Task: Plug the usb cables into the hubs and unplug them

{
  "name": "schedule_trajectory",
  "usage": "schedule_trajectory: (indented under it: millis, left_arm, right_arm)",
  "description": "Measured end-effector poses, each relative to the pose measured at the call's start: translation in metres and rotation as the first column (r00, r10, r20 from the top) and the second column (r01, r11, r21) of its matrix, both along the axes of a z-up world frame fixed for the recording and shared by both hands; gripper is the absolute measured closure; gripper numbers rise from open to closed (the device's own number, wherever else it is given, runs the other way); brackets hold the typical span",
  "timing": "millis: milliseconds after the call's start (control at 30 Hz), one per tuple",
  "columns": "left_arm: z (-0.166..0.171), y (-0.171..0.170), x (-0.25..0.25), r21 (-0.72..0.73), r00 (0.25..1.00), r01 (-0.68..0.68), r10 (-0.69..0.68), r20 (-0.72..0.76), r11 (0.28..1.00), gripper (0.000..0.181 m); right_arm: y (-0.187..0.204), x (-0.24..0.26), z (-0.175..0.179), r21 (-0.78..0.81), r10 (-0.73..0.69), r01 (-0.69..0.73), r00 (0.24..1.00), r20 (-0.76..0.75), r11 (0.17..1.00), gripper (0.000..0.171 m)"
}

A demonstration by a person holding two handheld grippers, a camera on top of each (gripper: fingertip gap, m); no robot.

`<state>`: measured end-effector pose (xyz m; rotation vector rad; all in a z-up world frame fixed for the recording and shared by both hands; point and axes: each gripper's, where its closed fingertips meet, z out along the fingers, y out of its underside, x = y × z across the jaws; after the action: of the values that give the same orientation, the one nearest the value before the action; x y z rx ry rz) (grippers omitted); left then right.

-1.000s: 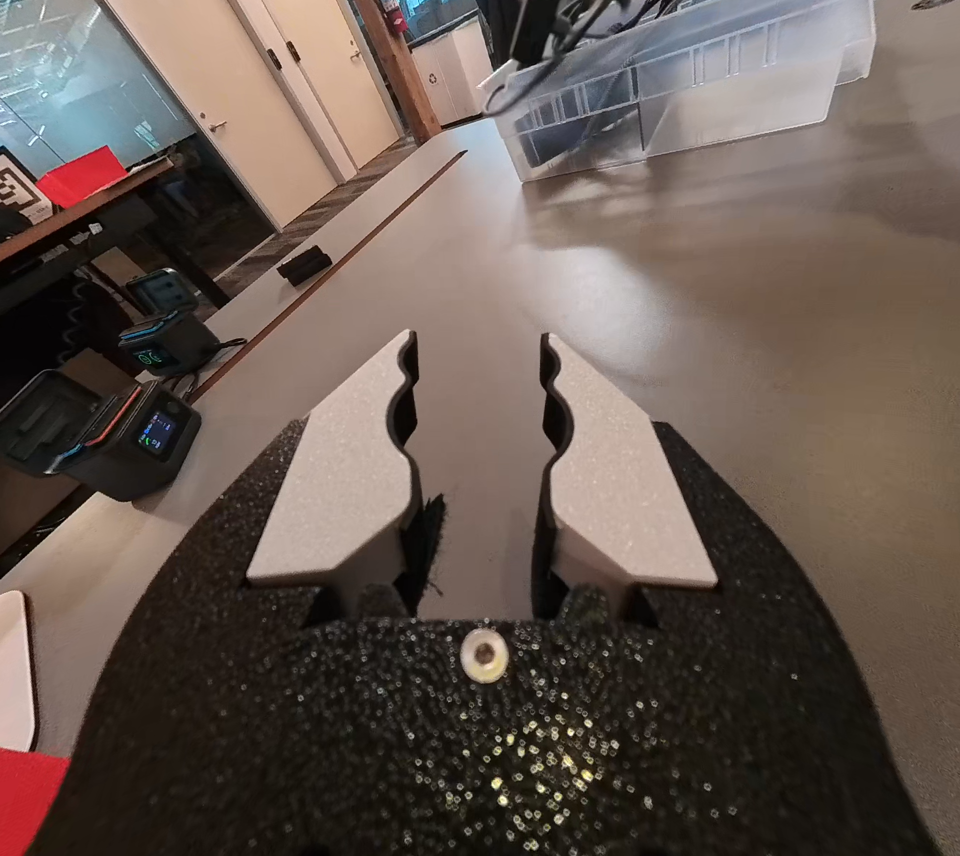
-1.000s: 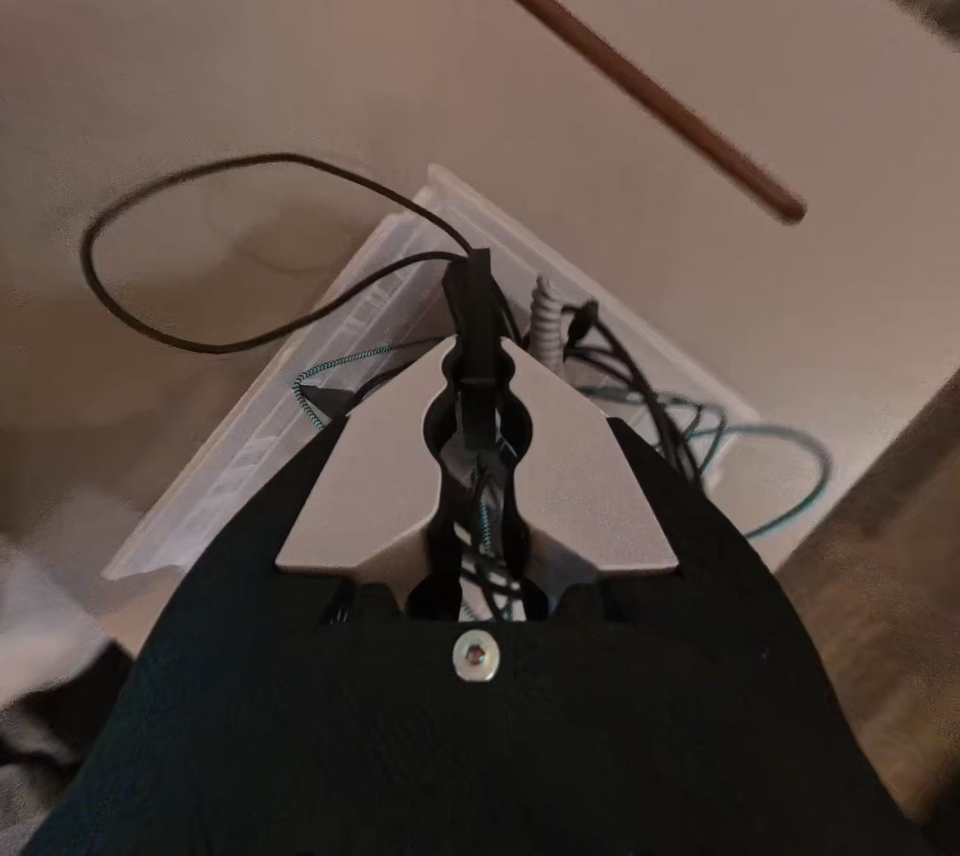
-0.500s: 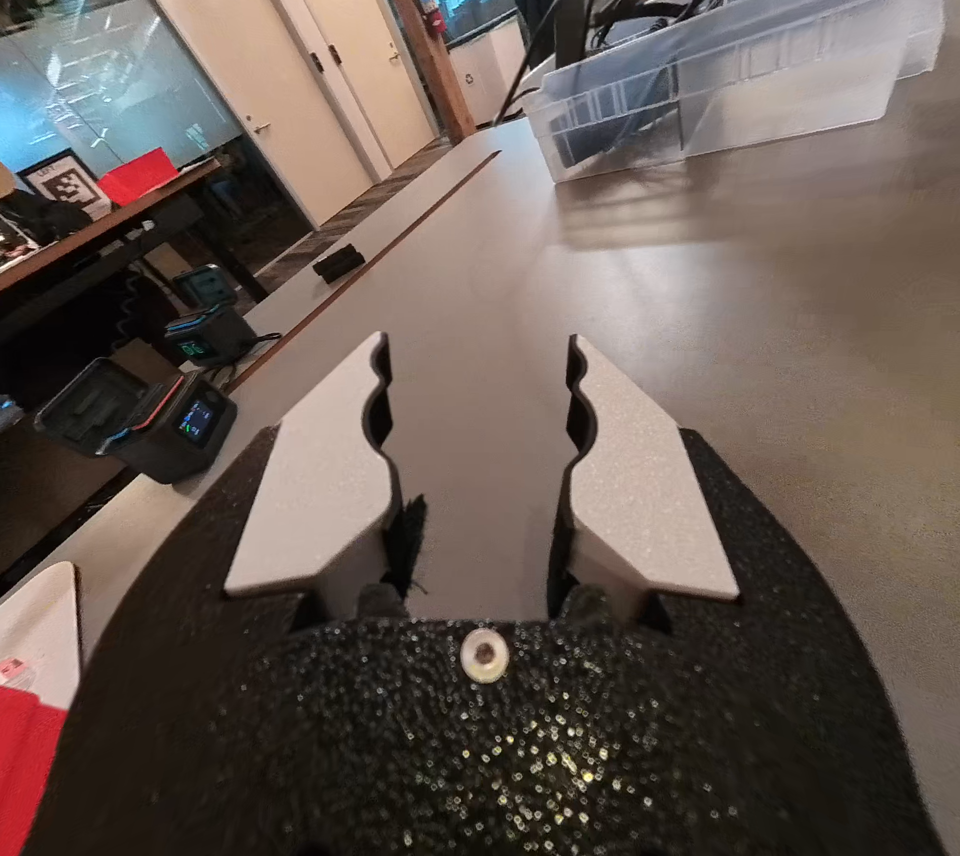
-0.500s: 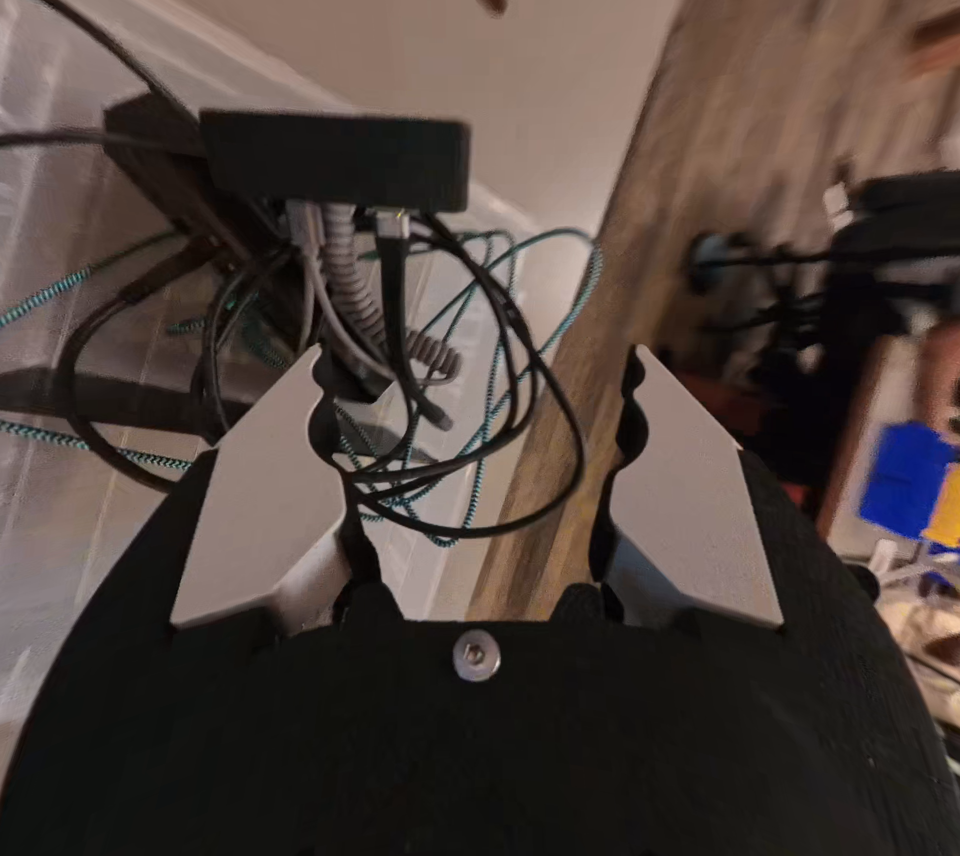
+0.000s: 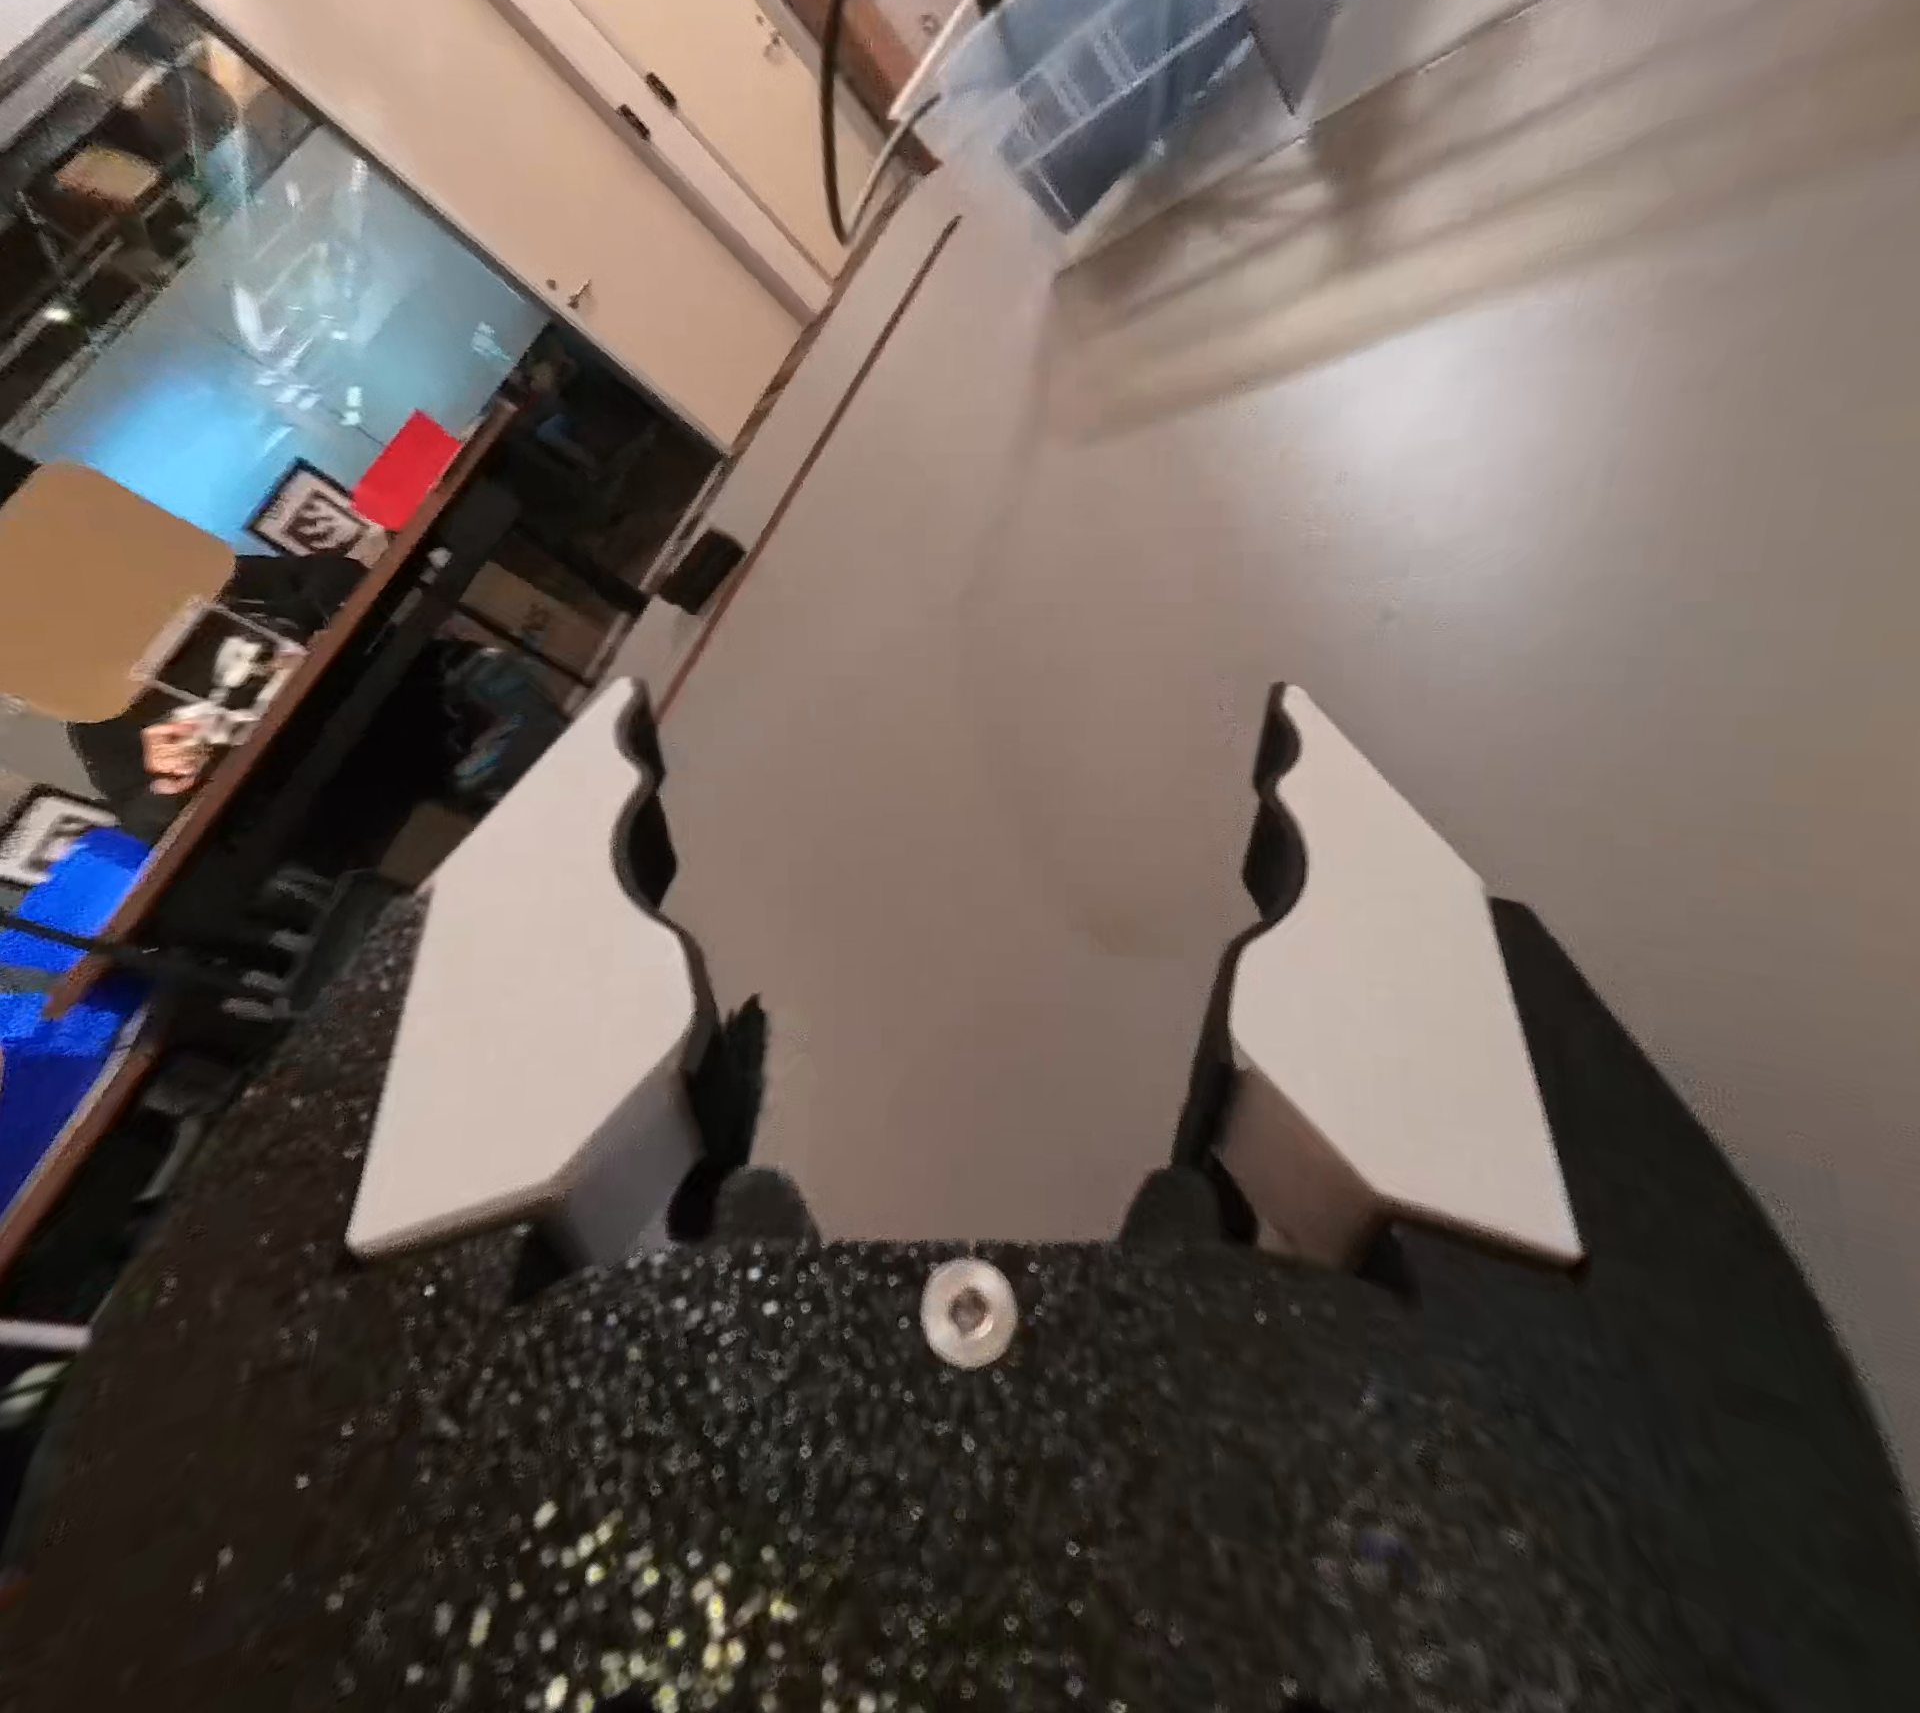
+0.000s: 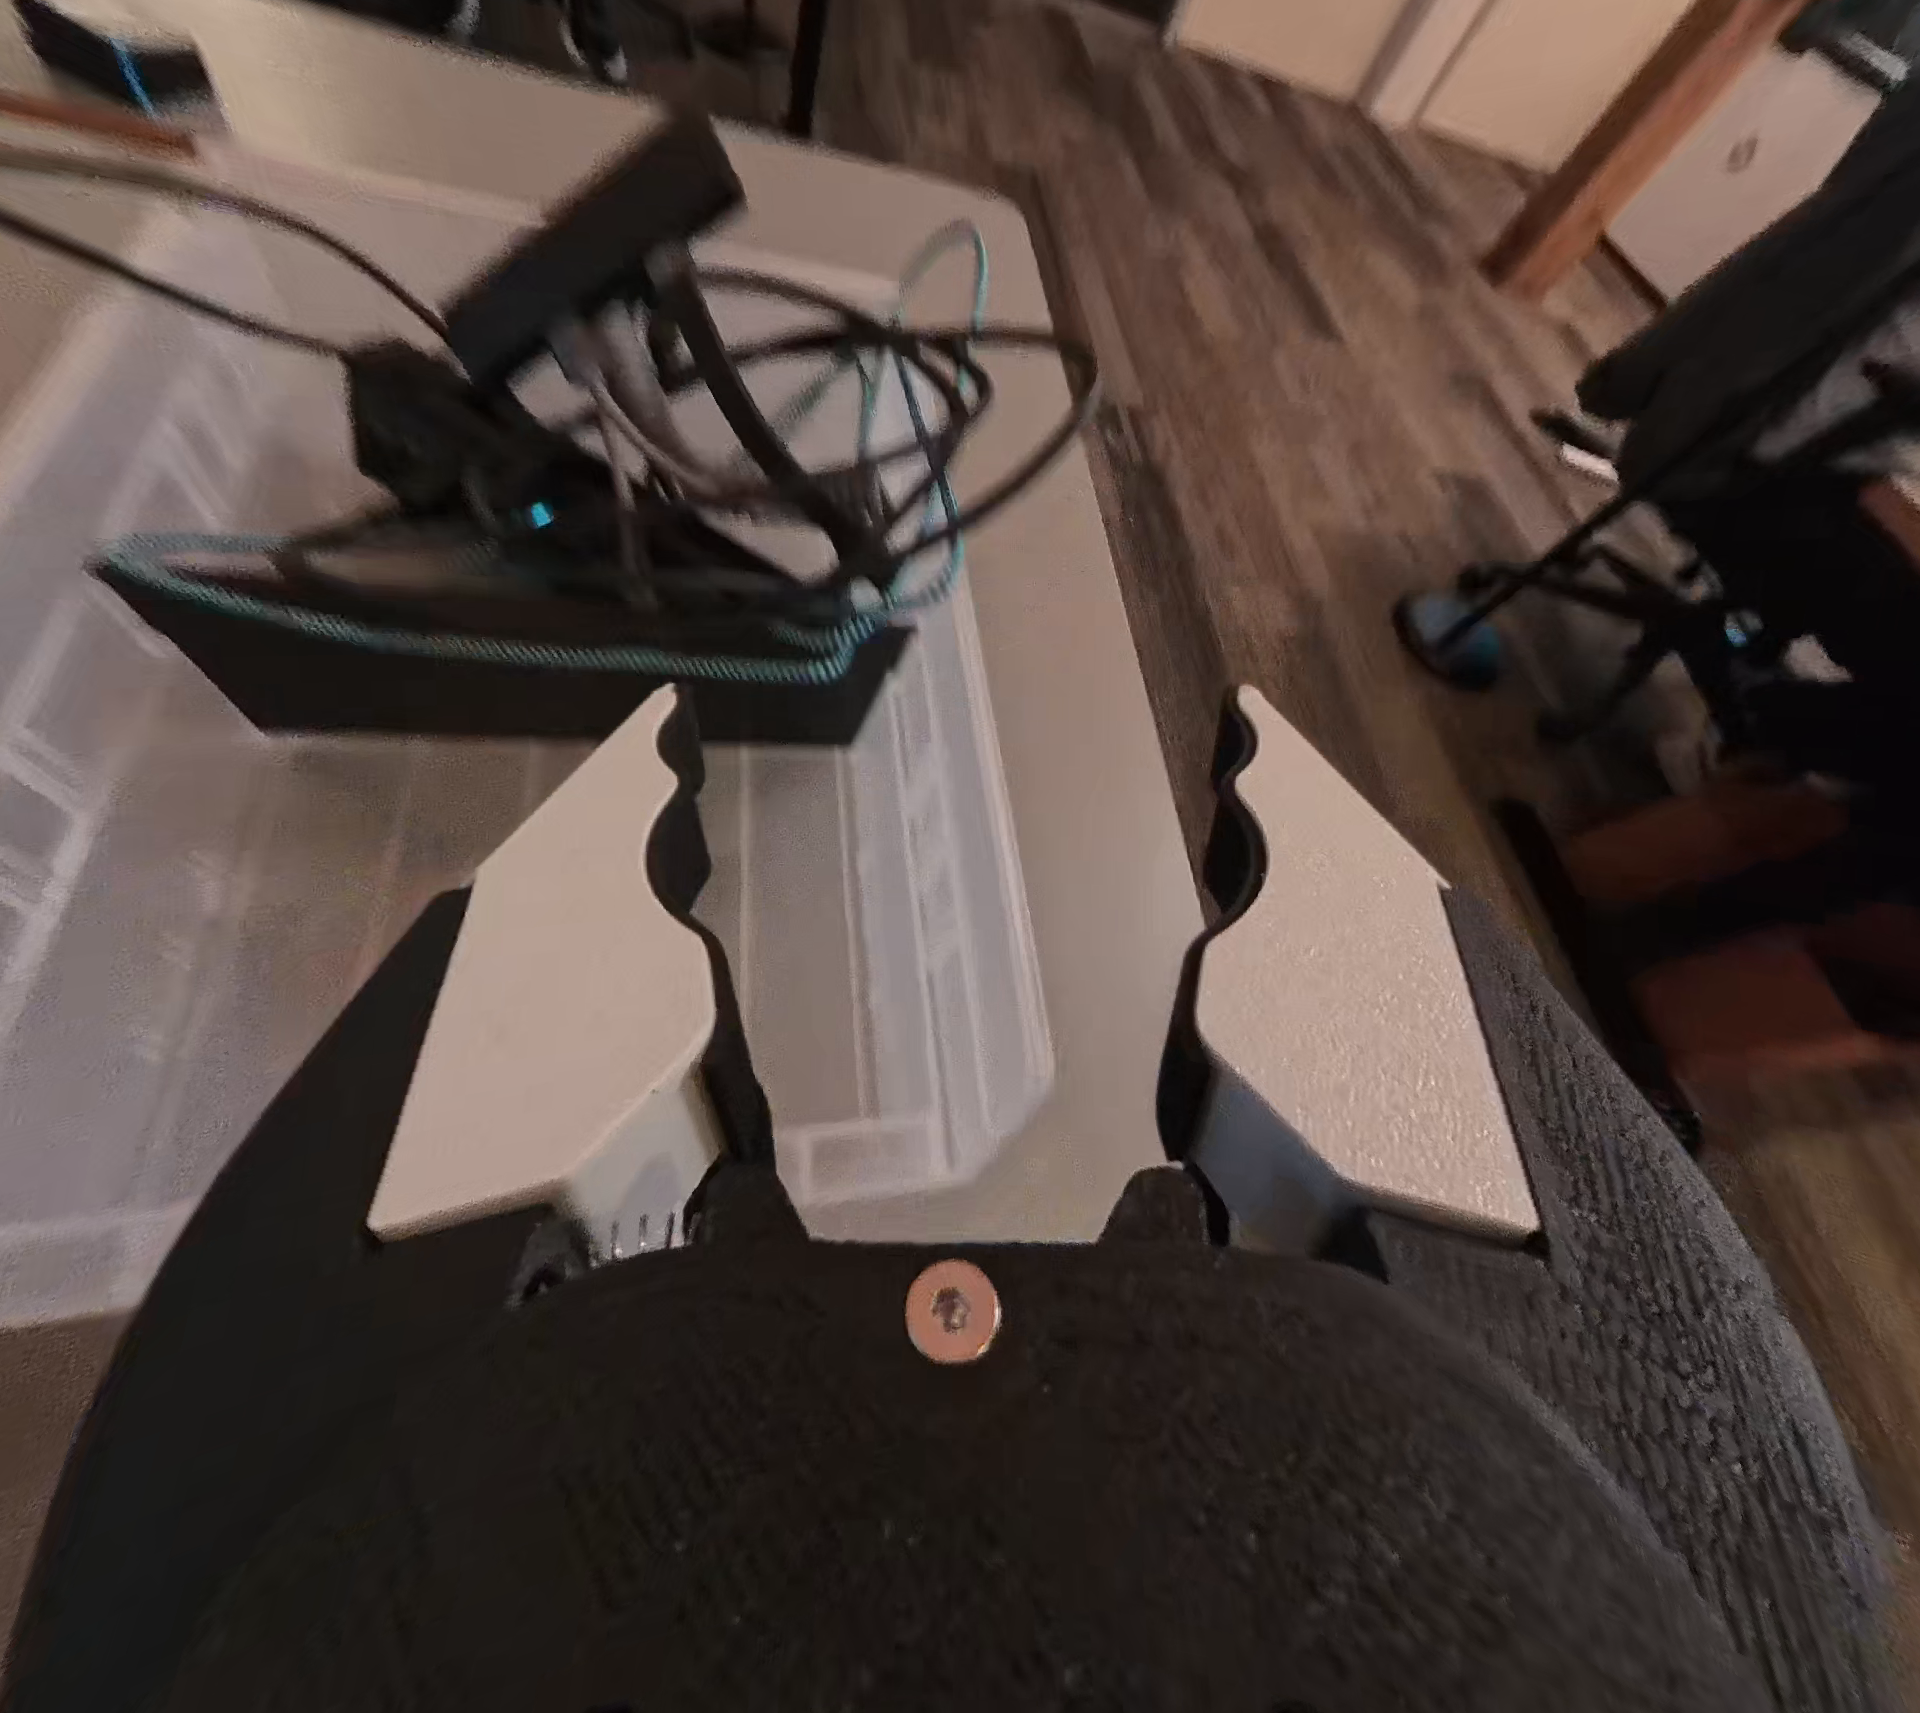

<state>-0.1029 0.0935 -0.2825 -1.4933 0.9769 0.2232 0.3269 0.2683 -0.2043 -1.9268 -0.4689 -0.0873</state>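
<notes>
A black hub (image 6: 597, 235) sits tilted in the air above a clear plastic bin (image 6: 914, 884), with several usb cables (image 6: 831, 416) plugged into its underside and hanging down in a loose tangle of black, grey and teal-braided strands. Below it, a second, longer black hub (image 6: 520, 676) lies across the top of the bin, a teal-braided cable running along its upper face. The view is blurred, so the individual plugs cannot be told apart. The bin stands at the desk's (image 6: 1049, 624) far corner, close to the edge beyond which a wood floor (image 6: 1299, 261) shows.

The right tool (image 6: 956, 707) hangs just short of the longer hub, its two pale fingers (image 6: 582, 936) spread wide and holding nothing.

The left tool (image 5: 961, 707) is well back over bare desk (image 5: 1455, 572), tilted, its fingers also spread wide and empty. From its view the bin (image 5: 1247, 22) lies far ahead near the desk's far edge, a black cable (image 5: 831, 53) looping down beside it. A small black block (image 5: 701, 567) sits at the desk's left edge.
</notes>
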Motion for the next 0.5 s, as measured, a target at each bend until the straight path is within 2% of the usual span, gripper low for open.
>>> schedule_trajectory:
  millis: [67, 167, 200, 267, 300, 367, 400, 467, 500]
  left_arm:
    - [0.024, -0.006, 0.001, 0.069, 0.998, -0.061, 0.061, -0.001, 0.996, 0.058]
    - [0.092, -0.032, -0.019, 0.273, 0.979, -0.202, 0.198, 0.043, 0.941, 0.057]
    - [0.108, -0.041, -0.035, 0.303, 0.956, -0.286, 0.291, 0.029, 0.909, 0.054]
    - [0.130, -0.063, -0.082, 0.327, 0.843, -0.507, 0.537, -0.003, 0.798, 0.050]
    - [0.132, -0.078, -0.105, 0.293, 0.775, -0.602, 0.631, -0.009, 0.743, 0.049]
    - [0.115, -0.108, -0.146, 0.119, 0.672, -0.733, 0.740, -0.029, 0.670, 0.055]
    - [0.100, -0.125, -0.162, 0.004, 0.639, -0.768, 0.767, -0.054, 0.640, 0.063]
    - [0.072, -0.163, -0.198, -0.184, 0.543, -0.835, 0.831, -0.122, 0.519, 0.068]
    - [0.058, -0.180, -0.211, -0.263, 0.521, -0.841, 0.838, -0.162, 0.473, 0.076]
  right_arm:
    - [-0.004, 0.015, -0.022, -0.070, -0.021, 0.022, 1.000, 0.016, 0.997, 0.075]
    - [-0.008, 0.020, -0.041, -0.133, 0.008, -0.018, 0.997, -0.081, 0.991, 0.088]
    - [-0.009, 0.018, -0.046, -0.154, 0.027, -0.044, 0.993, -0.112, 0.987, 0.093]
    - [-0.011, 0.019, -0.056, -0.196, 0.049, -0.071, 0.992, -0.118, 0.978, 0.104]
    - [-0.012, 0.018, -0.061, -0.222, 0.059, -0.083, 0.992, -0.110, 0.971, 0.109]
    - [-0.014, 0.015, -0.070, -0.266, 0.087, -0.110, 0.991, -0.098, 0.958, 0.119]
    - [-0.014, 0.015, -0.074, -0.277, 0.096, -0.115, 0.992, -0.084, 0.954, 0.122]
    - [-0.012, 0.019, -0.075, -0.264, 0.096, -0.100, 0.995, -0.027, 0.959, 0.134]
    - [-0.011, 0.021, -0.075, -0.261, 0.100, -0.097, 0.995, -0.005, 0.960, 0.138]
